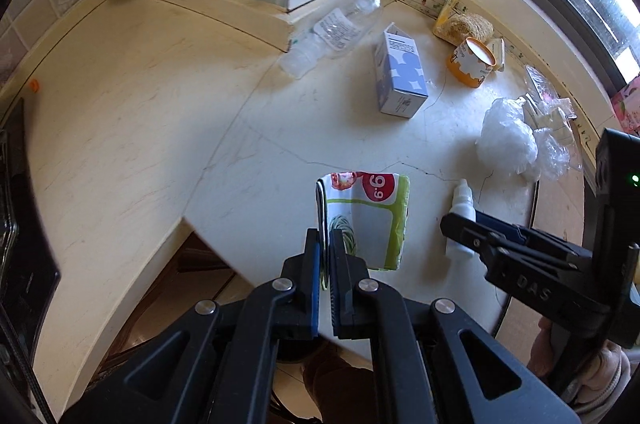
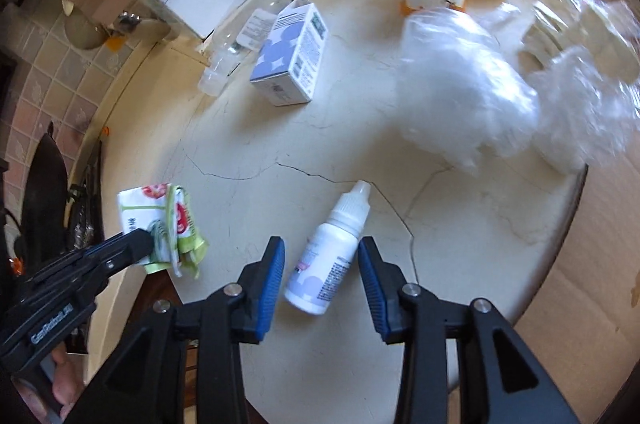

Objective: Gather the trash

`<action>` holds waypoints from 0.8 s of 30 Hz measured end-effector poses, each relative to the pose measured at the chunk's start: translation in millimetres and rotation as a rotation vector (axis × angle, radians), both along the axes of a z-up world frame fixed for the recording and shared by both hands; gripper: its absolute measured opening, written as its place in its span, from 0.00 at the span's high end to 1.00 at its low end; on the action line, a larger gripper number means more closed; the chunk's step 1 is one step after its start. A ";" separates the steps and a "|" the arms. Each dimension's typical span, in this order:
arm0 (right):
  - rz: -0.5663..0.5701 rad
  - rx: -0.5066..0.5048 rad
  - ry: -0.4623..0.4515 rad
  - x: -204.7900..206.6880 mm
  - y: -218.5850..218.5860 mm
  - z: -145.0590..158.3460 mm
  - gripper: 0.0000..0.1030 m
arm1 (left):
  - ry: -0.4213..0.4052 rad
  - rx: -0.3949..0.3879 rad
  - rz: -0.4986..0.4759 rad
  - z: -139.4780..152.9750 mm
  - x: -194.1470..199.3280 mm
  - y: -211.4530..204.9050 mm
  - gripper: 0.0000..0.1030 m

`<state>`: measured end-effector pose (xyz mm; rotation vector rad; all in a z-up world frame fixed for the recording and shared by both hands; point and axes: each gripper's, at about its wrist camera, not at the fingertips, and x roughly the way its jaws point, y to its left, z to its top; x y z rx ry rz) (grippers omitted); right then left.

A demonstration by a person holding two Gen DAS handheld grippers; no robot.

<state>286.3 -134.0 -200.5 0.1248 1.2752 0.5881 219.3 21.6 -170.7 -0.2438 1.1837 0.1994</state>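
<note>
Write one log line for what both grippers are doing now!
left hand-held gripper: shut on wrapper | right hand-held gripper: open around dropper bottle

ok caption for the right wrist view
Right gripper open around a white dropper bottle on the cracked countertop.

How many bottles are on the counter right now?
2. The clear plastic bottle lies on its side near the back wall, beside the blue-and-white carton. The small white dropper bottle lies between the open right gripper fingers. Others may hide behind the crumpled plastic bags.
</note>
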 end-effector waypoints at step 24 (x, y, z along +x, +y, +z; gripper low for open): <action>-0.259 0.084 -0.152 -172.8 -8.8 94.9 0.75 | -0.144 0.022 -0.305 71.1 -124.3 20.3 0.98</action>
